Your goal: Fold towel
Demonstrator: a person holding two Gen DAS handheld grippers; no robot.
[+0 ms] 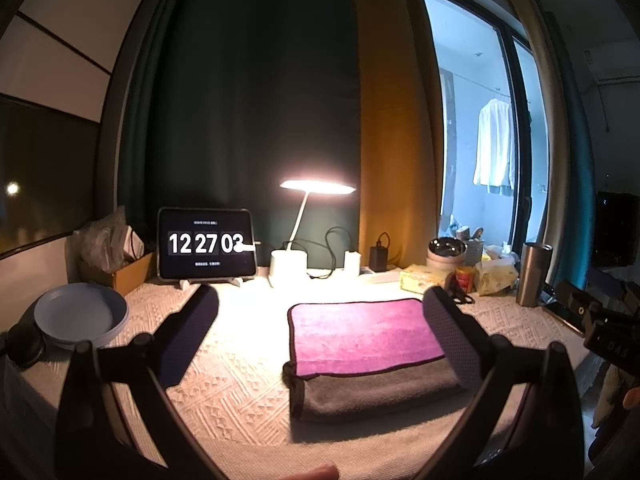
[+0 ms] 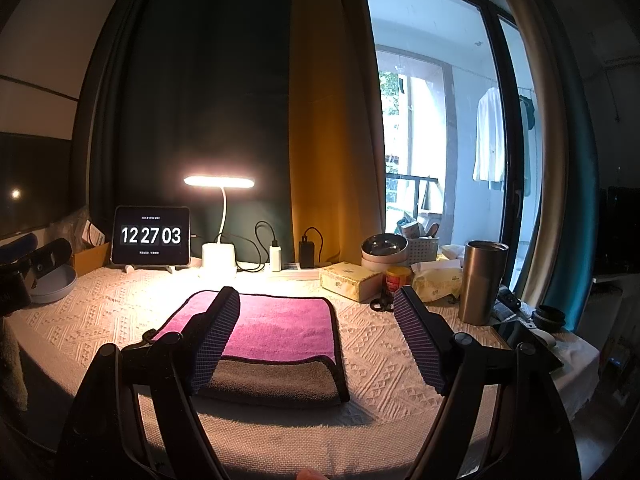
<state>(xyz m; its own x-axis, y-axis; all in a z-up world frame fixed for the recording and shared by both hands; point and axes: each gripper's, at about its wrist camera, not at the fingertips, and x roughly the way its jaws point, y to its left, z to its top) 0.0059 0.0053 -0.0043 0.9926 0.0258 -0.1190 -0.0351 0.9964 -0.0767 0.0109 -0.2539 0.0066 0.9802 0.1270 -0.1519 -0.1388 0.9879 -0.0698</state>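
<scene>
Already folded: towel lies flat, both grippers hover open

Centrally on a table covered by a cream woven cloth (image 2: 380, 364) lies the towel (image 2: 276, 332), folded into a neat rectangle. Its magenta top layer stops short of the near edge, showing a grey layer beneath. A lit desk lamp (image 2: 219, 216) stands behind it, probably placed there to light the work.

Seen from its own camera, the left gripper (image 1: 320, 332) has its two fingers spread wide and holds nothing; the towel sits toward its right finger. The right gripper (image 2: 316, 340) is likewise wide open and empty, with its left finger in front of the towel's left part. Whether either finger touches the fabric cannot be told.

Far left stands a tablet (image 2: 151, 237) showing a clock. To the right sit a steel tumbler (image 2: 482, 282), tissue packs (image 2: 350, 280) and scissors (image 2: 382, 304), kept well apart from the towel, likely to leave folding room. A blue plate (image 1: 82, 316) rests at the left edge.

Judging by its tidy shape, folding looks finished or nearly so.
</scene>
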